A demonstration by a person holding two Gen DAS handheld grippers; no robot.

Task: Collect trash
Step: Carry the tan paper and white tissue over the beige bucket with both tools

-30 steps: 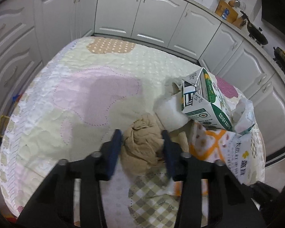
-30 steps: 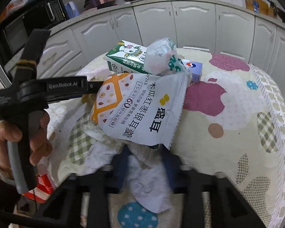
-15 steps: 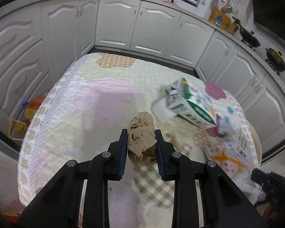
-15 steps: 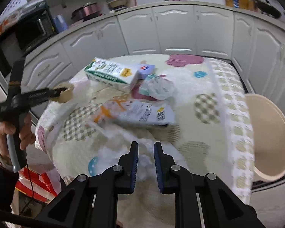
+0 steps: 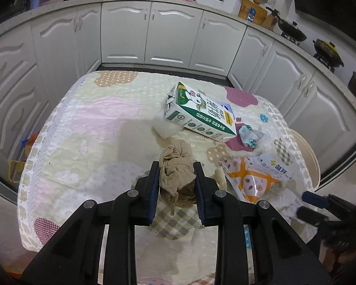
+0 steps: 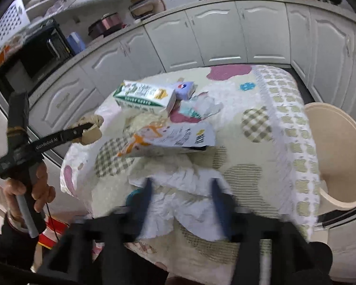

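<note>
Right now the left hand-held gripper (image 5: 176, 175) is clamping a crumpled beige wad (image 5: 176, 168) between its blue pads, lifted clear of the quilted surface (image 5: 95, 130); the wad's long axis is running forward along the fingers, with its bulk sticking out past the tips. In the right wrist view the same wad (image 6: 91, 129) is hanging at the tip of the left tool, off the surface's near-left edge. The right hand-held gripper (image 6: 181, 190) is spreading wide, its blurred fingers straddling a crumpled white tissue (image 6: 178, 190) lying at the surface's near edge. Farther back, a green-and-white milk carton (image 5: 199, 116) is lying on its side, its long axis running diagonally, with the gabled top pointing toward the far left in the left wrist view. An orange-and-white snack bag (image 6: 173, 137) is lying flat between carton and tissue. A beige round bin (image 6: 337, 154) is standing just beside the surface's right edge.
</note>
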